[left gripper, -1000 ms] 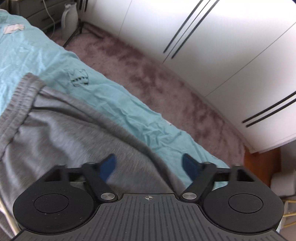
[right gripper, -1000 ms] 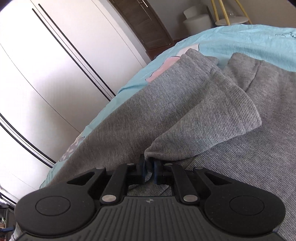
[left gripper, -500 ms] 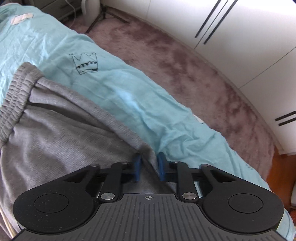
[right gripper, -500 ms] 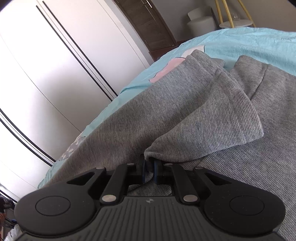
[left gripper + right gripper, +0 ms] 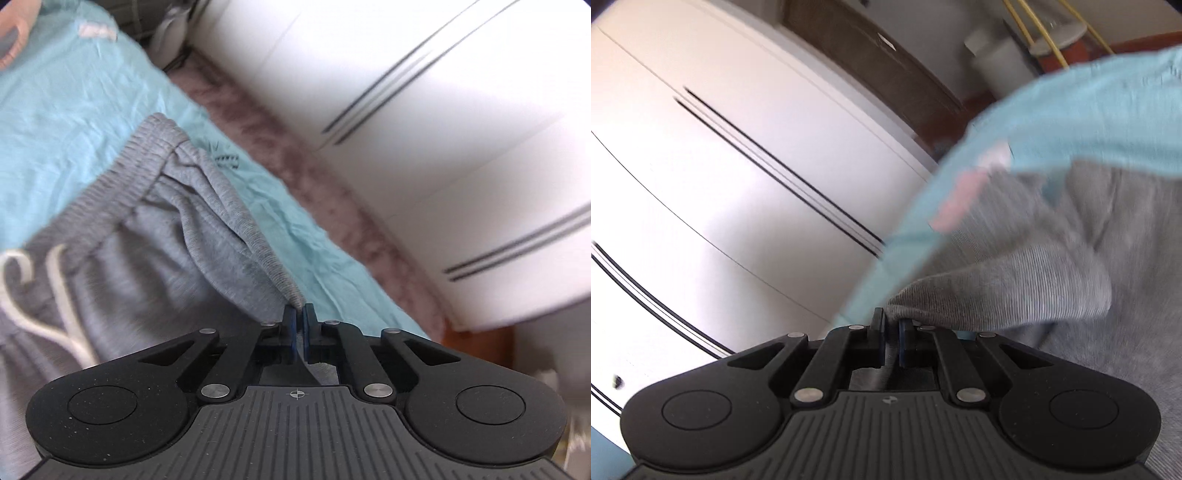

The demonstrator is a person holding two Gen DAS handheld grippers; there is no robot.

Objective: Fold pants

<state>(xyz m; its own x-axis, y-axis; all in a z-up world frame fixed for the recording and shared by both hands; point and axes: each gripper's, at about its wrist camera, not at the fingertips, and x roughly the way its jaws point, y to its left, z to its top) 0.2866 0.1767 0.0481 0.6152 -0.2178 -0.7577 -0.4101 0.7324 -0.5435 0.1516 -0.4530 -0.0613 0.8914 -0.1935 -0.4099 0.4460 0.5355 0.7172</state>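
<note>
Grey sweatpants (image 5: 155, 236) lie on a bed with a light blue sheet (image 5: 70, 96). In the left wrist view the ribbed waistband (image 5: 122, 166) and a white drawstring (image 5: 62, 306) show at the left. My left gripper (image 5: 299, 317) is shut on the pants' side edge, which is lifted off the sheet. In the right wrist view my right gripper (image 5: 891, 325) is shut on the ribbed cuff (image 5: 1008, 291) of a pants leg (image 5: 1108, 229) and holds it raised. The view is blurred.
White wardrobe doors (image 5: 443, 122) with dark stripes stand across a mauve carpet (image 5: 317, 173) beside the bed. In the right wrist view the wardrobe (image 5: 720, 184), a dark wooden door (image 5: 871, 62) and a stool with yellow legs (image 5: 1052, 37) are behind the bed.
My left gripper has gone from open to shut on the pants' edge and lifted it. My right gripper, still shut on the cuff, has lifted and swung, blurring the view.
</note>
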